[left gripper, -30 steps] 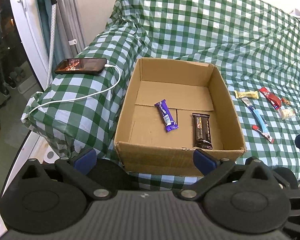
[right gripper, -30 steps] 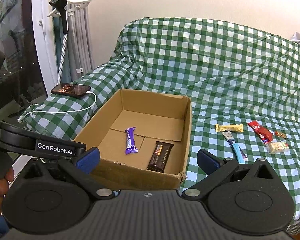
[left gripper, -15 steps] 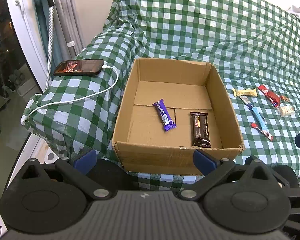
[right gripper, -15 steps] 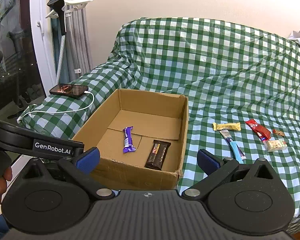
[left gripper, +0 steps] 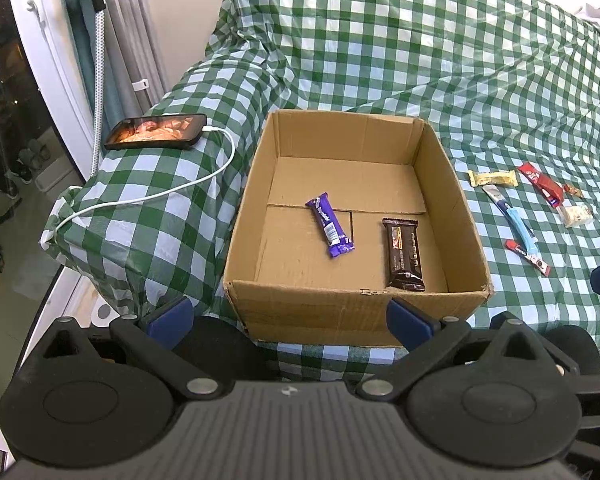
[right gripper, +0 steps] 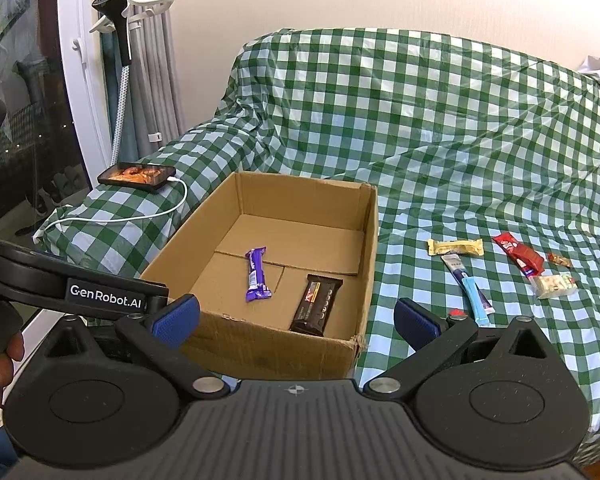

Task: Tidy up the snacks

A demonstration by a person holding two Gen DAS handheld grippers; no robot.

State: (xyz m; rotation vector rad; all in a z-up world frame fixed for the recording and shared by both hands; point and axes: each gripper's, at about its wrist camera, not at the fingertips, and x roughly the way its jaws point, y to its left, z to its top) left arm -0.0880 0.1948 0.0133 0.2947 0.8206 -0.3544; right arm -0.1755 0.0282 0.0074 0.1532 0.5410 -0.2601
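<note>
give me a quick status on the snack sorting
Left gripper and right gripper both open, empty. Purple bar and brown bar in cardboard box; loose snacks wait on checked cover. Nothing blocking.

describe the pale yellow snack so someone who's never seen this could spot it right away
Start at the open cardboard box on the green checked cover, then look just right of it, where loose snacks lie on the cloth. The pale yellow bar is nearest the box's far right corner, lying crosswise. Unlike the red wrapper and blue stick beside it, it is cream coloured and short.
</note>
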